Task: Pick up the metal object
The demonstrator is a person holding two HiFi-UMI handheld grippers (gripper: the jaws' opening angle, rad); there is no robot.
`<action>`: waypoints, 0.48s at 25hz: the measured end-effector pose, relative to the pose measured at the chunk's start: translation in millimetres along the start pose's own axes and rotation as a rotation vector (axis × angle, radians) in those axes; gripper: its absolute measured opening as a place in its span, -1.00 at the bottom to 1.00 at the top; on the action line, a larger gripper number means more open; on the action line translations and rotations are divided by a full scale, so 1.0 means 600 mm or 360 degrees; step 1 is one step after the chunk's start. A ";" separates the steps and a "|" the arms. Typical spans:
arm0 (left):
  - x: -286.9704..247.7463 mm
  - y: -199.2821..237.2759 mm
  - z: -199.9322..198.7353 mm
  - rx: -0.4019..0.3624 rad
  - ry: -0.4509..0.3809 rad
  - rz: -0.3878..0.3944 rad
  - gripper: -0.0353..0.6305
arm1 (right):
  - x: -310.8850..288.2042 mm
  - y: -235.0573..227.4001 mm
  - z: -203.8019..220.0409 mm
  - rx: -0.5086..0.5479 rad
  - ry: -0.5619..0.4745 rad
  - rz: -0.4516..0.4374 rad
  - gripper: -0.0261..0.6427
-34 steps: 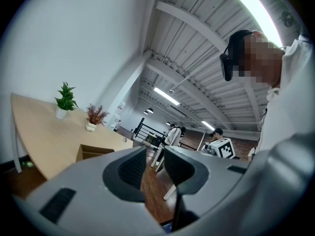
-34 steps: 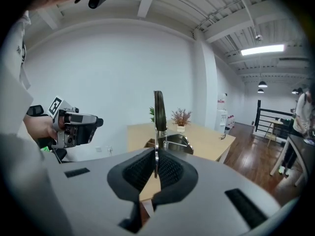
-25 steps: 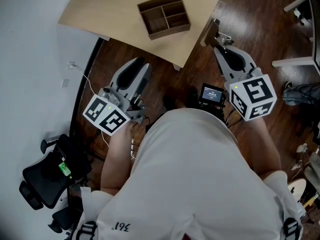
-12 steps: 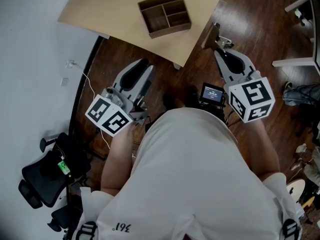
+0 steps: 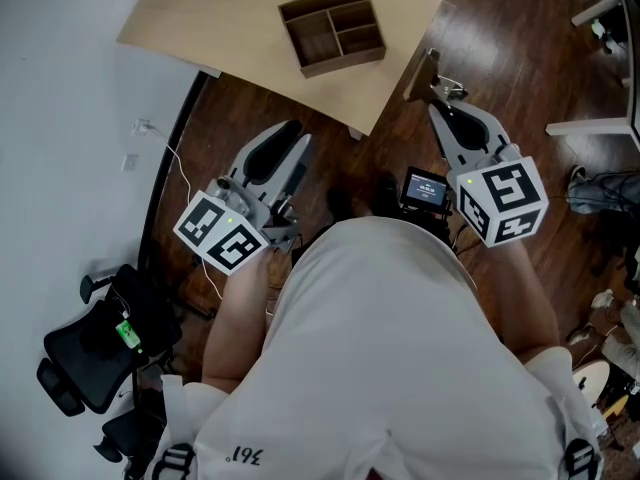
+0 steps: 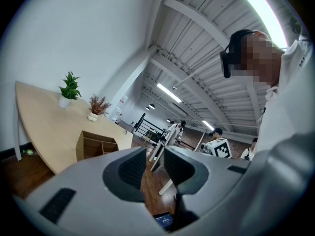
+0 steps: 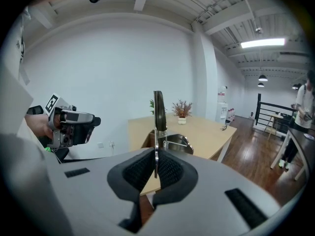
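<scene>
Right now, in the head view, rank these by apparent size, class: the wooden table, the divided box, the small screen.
Largest: wooden table.
Then: divided box.
Smallest: small screen.

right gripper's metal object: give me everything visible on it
The metal object is a thin flat strip, seen edge-on in the right gripper view, standing upright out of the right gripper. Its upper part looks dark, its lower part bright steel. A shiny curved piece with a small spring or screw branches off just above the fingers, which are shut on its lower end; nothing else touches it. In the head view it is over the floor beside the table.
</scene>
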State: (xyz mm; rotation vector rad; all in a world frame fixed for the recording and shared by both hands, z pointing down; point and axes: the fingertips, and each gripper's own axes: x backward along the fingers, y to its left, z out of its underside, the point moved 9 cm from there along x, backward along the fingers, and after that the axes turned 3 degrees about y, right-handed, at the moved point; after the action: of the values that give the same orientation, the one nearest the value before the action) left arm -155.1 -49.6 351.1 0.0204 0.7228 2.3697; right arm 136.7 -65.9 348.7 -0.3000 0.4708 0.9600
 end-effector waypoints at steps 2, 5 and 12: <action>0.000 0.000 0.000 0.0000 -0.0001 0.0001 -0.62 | 0.000 0.000 0.000 0.0001 0.0000 0.0001 -0.91; 0.000 0.000 -0.001 0.0000 -0.0001 -0.0001 -0.62 | -0.001 -0.001 -0.001 0.0003 0.0000 -0.0001 -0.91; -0.002 0.000 0.001 0.0005 0.0005 0.0002 -0.62 | -0.002 -0.001 -0.001 0.0005 0.0006 -0.0005 -0.91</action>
State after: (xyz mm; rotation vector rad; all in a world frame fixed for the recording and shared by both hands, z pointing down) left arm -154.1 -49.8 351.4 0.0187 0.7281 2.3700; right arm 136.1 -67.4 348.7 -0.2996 0.4748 0.9559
